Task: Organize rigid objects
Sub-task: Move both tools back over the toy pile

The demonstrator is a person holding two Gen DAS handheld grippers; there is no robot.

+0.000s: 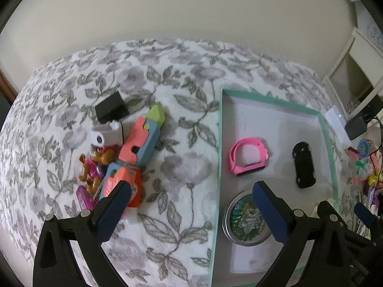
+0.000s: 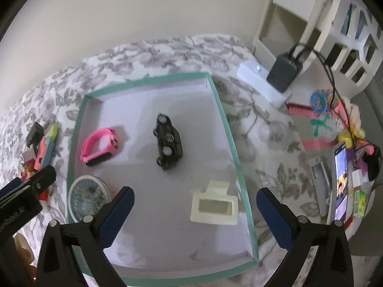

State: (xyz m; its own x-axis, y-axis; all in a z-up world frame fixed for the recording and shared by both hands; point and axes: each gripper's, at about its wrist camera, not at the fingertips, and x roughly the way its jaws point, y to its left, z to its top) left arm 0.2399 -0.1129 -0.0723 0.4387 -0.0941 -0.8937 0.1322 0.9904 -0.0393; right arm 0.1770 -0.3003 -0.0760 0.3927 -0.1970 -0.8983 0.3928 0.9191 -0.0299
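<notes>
Toys of hard plastic make up the pile I have left to sort: a coral-and-blue block toy with a lime-green tip (image 1: 143, 141), a small white toy camera (image 1: 107, 135), a black rectangular box (image 1: 111, 108), a tan-and-pink dog figure (image 1: 94, 167) and an orange-and-blue ridged piece (image 1: 119, 183), all heaped together on the floral bed cover (image 1: 182, 76) toward its left edge, beside the shallow teal-rimmed tray (image 1: 219, 143). I judge them light and stiff, smooth enough to slip, so I would pinch the long block toy across its flat sides near the middle. My left hand-held gripper (image 1: 191, 191) hangs with its jaws spread wide and nothing between them, its left finger just over the orange piece at the near end of the pile. My right hand-held gripper (image 2: 195, 199) is equally spread and empty above the tray's near half. Already lying in the tray are a pink rubber wristband (image 2: 99, 147), a black toy car (image 2: 167, 142) tipped on its side, a cream plastic frame (image 2: 214, 206) and a round tin of glittery bits (image 2: 88, 197).
</notes>
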